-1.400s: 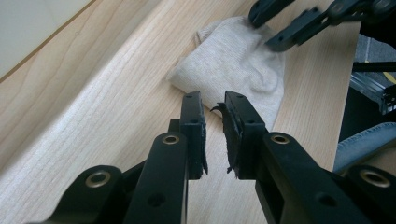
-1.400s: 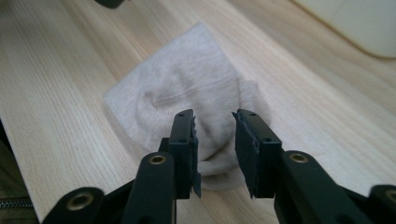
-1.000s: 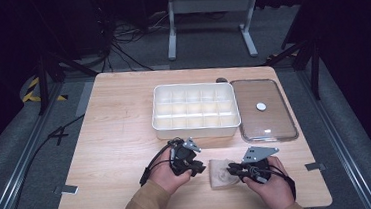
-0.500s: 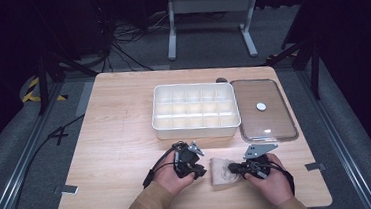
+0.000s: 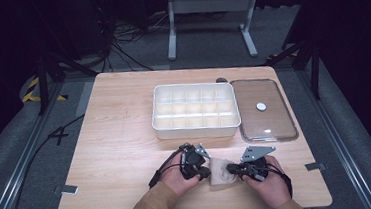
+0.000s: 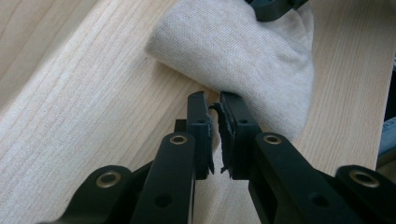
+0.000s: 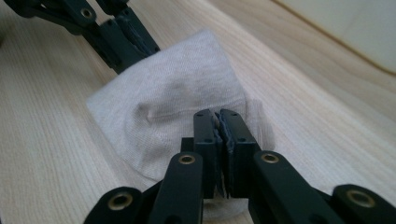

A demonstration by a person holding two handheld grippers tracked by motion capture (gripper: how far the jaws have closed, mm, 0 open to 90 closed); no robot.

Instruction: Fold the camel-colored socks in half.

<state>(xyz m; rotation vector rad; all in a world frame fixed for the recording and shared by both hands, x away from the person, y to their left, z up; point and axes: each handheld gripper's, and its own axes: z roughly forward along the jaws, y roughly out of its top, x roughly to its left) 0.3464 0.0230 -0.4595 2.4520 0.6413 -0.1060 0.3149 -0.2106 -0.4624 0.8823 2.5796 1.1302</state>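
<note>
While a second earlier the left gripper (image 5: 205,172) sat a little higher in the high view, it had since sunk toward the lower middle of the frame, its jaws just closing to a thin gap at the edge of the cloth (image 6: 243,56), though whether they pinched the fabric could not be told. At the lower right of centre the right gripper (image 7: 218,122) lay pressed together on the cloth's near edge, much as before. Beyond them, the white tray (image 5: 196,131) and the lid (image 5: 275,127) kept their places on the table (image 5: 116,140).
</note>
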